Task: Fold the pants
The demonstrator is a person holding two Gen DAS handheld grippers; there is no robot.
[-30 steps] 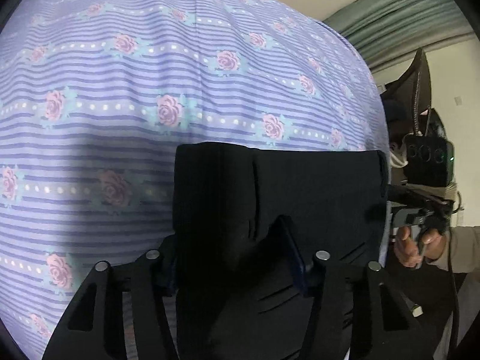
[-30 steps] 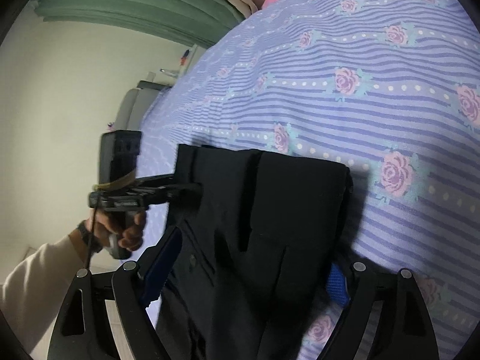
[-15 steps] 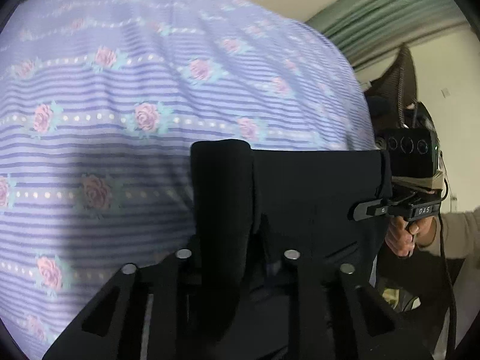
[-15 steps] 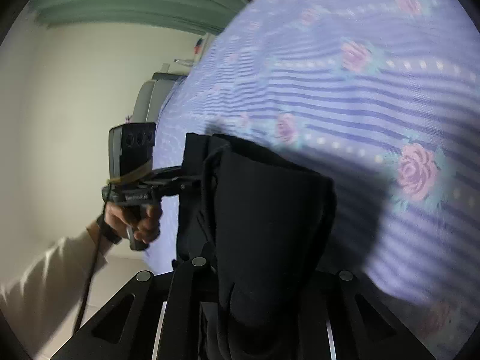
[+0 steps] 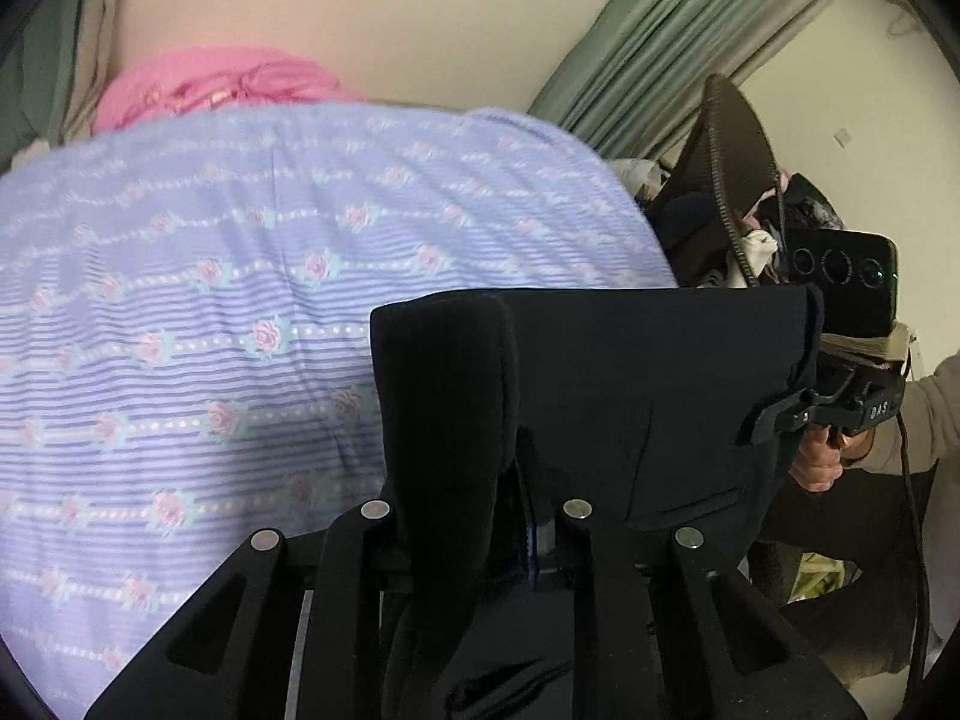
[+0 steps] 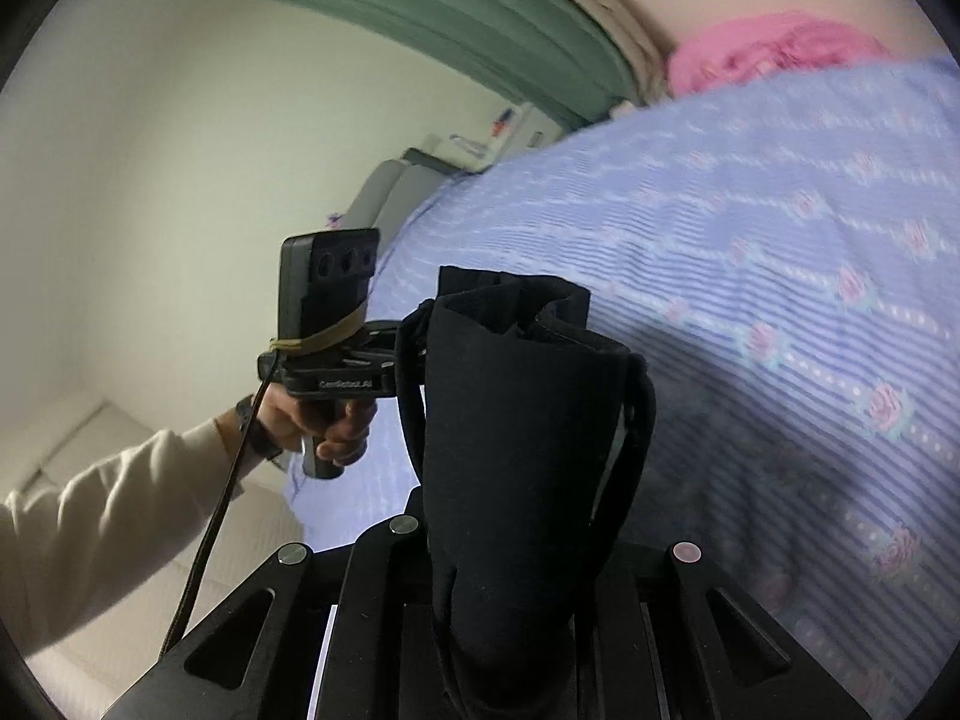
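The black pants (image 5: 630, 384) hang folded between my two grippers, lifted above the bed. My left gripper (image 5: 474, 516) is shut on one end of the pants, cloth bunched between its fingers. My right gripper (image 6: 510, 540) is shut on the other end of the pants (image 6: 516, 420), which bulges up out of the jaws. In the left wrist view the right gripper (image 5: 780, 414) pinches the far right edge. In the right wrist view the left gripper (image 6: 396, 366) pinches the far left edge.
The bed (image 5: 210, 300) has a purple striped sheet with pink roses. A pink cloth (image 5: 216, 84) lies at its far end by the wall. Green curtains (image 5: 690, 42) hang behind. A dark chair piled with clothes (image 5: 732, 192) stands at the right.
Both grippers closed on the pants ends and lifted them off the sheet. The views tilted up, so the wall, pink cloth and curtains now show.
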